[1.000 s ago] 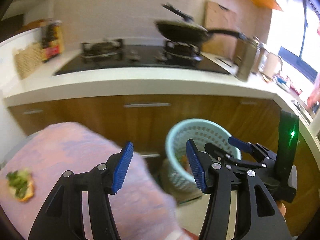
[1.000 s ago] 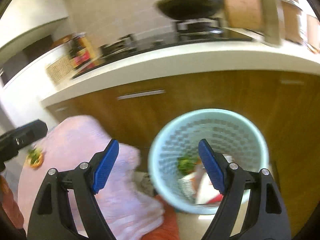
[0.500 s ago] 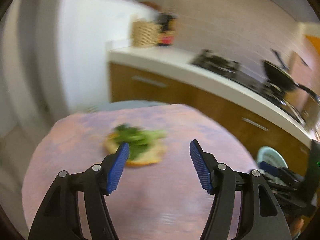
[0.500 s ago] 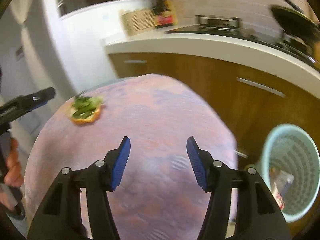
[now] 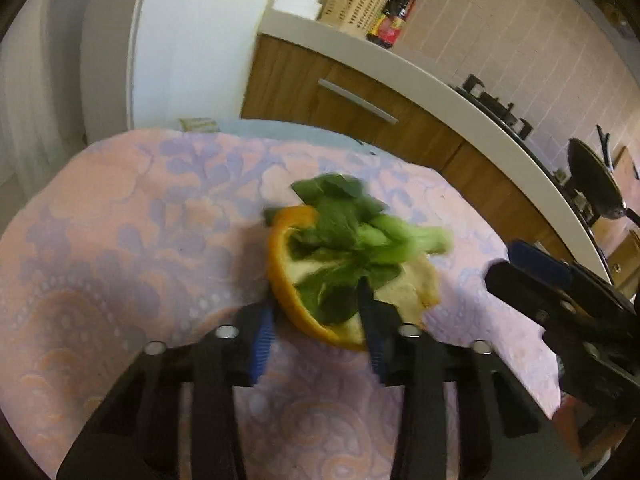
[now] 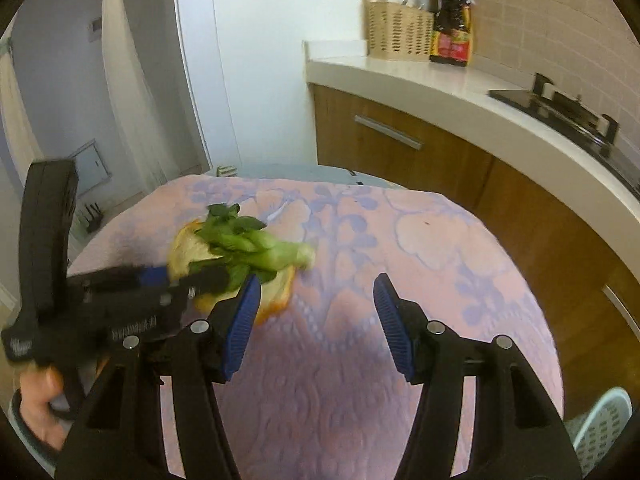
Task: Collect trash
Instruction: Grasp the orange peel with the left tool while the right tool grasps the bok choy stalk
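Left wrist: left tool straddles blurred peel.

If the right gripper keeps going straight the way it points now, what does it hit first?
Probably the pink tablecloth: nothing lies between the open right gripper fingers. The orange peel with greens sits off to its left, at the left gripper. Depth is hard to judge.

Greens on peel on table, counter behind, basket right
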Available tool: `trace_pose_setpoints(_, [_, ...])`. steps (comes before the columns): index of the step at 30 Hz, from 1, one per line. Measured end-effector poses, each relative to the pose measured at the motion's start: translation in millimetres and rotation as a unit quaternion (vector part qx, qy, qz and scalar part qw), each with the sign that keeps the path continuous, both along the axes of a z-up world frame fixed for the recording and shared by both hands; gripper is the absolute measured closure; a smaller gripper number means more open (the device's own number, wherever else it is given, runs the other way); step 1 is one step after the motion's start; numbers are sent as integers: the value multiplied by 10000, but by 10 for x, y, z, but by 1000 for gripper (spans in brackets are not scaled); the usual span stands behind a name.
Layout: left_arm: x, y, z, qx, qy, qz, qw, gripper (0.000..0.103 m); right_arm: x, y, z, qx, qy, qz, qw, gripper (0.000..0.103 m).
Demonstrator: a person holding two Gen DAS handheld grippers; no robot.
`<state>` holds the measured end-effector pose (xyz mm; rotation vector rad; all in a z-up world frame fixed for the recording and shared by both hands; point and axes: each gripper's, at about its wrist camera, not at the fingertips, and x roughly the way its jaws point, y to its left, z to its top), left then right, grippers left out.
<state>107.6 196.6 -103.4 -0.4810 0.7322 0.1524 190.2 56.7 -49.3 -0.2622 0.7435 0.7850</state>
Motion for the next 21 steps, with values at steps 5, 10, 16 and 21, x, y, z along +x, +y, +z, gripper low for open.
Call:
trace_pose_setpoints(5, [-15, 49, -47, -171, 4, 32, 9998, 77, 323, 212, -153, 336, 444, 125, 9984, 40])
trace_pose_setpoints(10, [13, 55, -57, -141, 30, 54, 9999, 77, 325, 294, -197, 370, 674, 499, 9958, 33])
trace_pose_setpoints(16, [-18, 151, -76, -501, -61, 42, 9987, 77, 214, 330, -234, 182, 647, 736, 9950, 59])
trace_pose_setpoints(21, [-46, 246, -112, -889, -172, 7, 9959, 78, 164, 253, -178, 311, 510, 651, 9961, 75])
